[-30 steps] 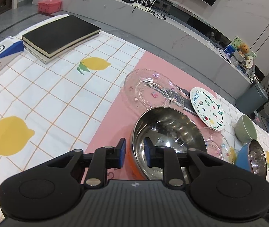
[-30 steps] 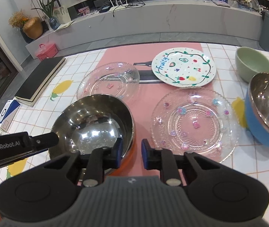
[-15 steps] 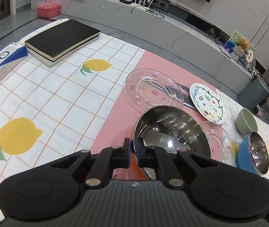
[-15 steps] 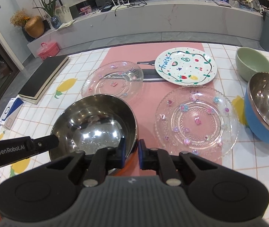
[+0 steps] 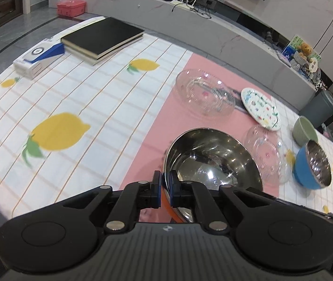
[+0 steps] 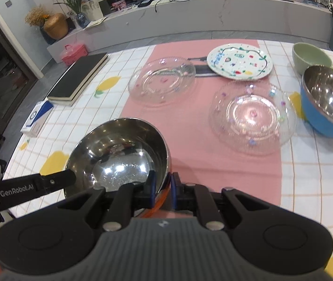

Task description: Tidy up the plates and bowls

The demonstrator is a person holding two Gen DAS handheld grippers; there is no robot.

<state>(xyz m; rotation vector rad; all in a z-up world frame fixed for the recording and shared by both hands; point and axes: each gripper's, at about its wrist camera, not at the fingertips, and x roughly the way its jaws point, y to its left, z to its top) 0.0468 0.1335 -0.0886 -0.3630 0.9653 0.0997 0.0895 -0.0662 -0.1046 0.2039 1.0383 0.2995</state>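
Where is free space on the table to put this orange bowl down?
Free: the lemon cloth between the black book and the pink runner. Crowded: the far and right side, with two glass plates, the fruit plate and the blue bowl.

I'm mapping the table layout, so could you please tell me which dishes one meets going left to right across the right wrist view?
Orange steel bowl → left glass plate → painted plate → right glass plate → blue steel bowl.
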